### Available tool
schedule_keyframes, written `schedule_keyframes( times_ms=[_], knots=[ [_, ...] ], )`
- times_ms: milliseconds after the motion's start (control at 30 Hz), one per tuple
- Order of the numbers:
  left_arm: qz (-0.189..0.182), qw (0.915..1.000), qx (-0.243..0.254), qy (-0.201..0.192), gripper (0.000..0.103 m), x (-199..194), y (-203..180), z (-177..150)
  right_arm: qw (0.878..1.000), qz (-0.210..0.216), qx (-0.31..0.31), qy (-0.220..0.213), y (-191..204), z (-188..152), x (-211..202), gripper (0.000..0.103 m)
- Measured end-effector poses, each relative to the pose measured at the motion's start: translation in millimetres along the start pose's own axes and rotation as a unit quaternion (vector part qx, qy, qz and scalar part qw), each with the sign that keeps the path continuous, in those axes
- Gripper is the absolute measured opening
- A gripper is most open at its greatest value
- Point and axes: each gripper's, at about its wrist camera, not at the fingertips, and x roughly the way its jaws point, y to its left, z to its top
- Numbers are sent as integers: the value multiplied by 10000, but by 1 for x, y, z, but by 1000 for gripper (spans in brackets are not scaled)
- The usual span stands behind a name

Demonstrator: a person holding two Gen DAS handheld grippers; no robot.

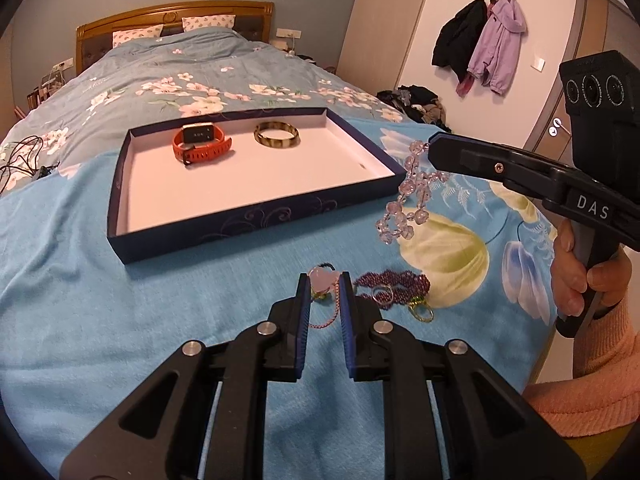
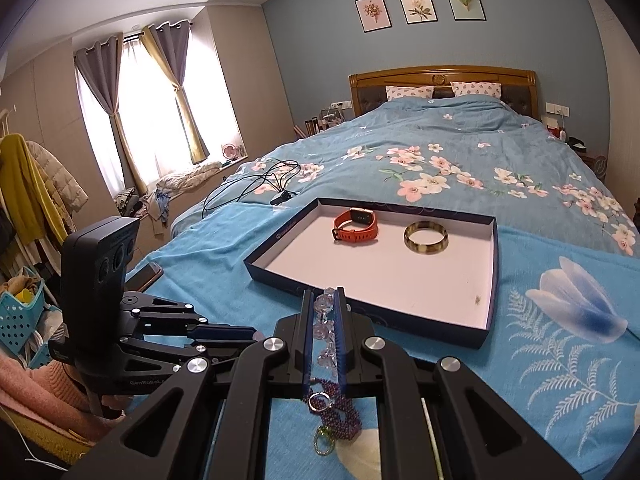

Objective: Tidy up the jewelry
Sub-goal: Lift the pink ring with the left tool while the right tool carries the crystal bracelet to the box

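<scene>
Left wrist view: the left gripper (image 1: 325, 280) hovers low, fingers apart around a pink pendant (image 1: 323, 281). At 2 o'clock, the right gripper (image 1: 434, 148) clamps a dangling clear faceted bead necklace (image 1: 408, 196) beside the shallow cardboard tray (image 1: 256, 212) holding an orange watch (image 1: 200, 144) and glossy bangle (image 1: 277, 133).

On my right gripper (image 1: 434, 152) I read "DAS" in white letters. My left gripper (image 2: 256, 334) has "GenRobot" printed along its body, the ending unclear.

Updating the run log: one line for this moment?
right hand-held gripper: shut on crystal bead necklace | left hand-held gripper: open around pink pendant | tray: watch, bangle
</scene>
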Motion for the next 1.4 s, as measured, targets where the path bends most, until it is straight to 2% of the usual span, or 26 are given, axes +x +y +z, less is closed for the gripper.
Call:
schedule_keyframes(
  times_ms=[467, 633, 1000, 1400],
  knots=[
    [315, 9987, -159, -373, 15, -6, 33, 43, 9995, -170, -139, -218, -14, 38, 17, 8],
    [353, 9980, -332, -407, 15, 1, 50, 58, 9997, -192, -34, -133, -28, 50, 37, 8],
    [428, 9970, -600, -251, 15, 28, 76, 80, 9997, -227, 45, 61, -47, 64, 81, 8],
    [601, 9959, -674, -16, 15, 62, 91, 100, 9993, -241, 156, 227, -58, 72, 119, 8]
  ],
)
